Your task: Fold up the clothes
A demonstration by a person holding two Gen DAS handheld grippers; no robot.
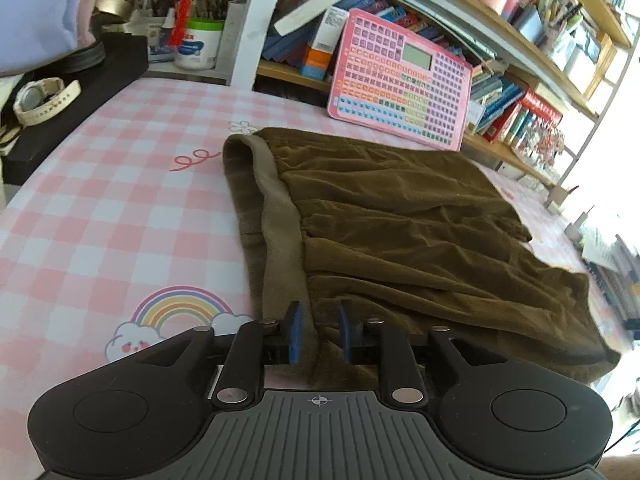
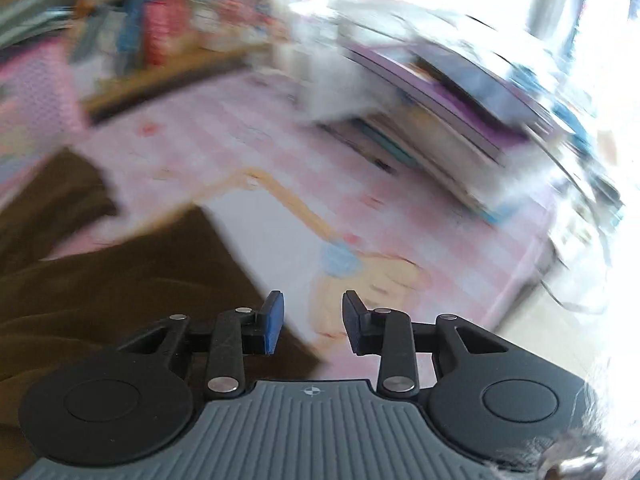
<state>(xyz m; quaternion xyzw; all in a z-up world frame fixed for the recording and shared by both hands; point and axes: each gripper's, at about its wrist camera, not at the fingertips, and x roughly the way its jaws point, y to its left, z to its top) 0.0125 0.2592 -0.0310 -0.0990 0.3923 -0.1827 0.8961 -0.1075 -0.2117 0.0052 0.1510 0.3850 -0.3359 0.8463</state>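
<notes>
My left gripper [image 1: 319,330] pinches the near edge of the brown garment [image 1: 400,216] spread on the pink checked tablecloth [image 1: 120,200]. My right gripper [image 2: 313,322] hangs released, garment at its left.

Olive-brown garment [image 1: 400,216] on pink-and-white checked tablecloth [image 1: 120,208].

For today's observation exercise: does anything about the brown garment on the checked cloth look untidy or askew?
Yes. The brown garment is creased, its paler lining turned out along the left edge, with a ridge bunched between the left gripper's pads.
</notes>
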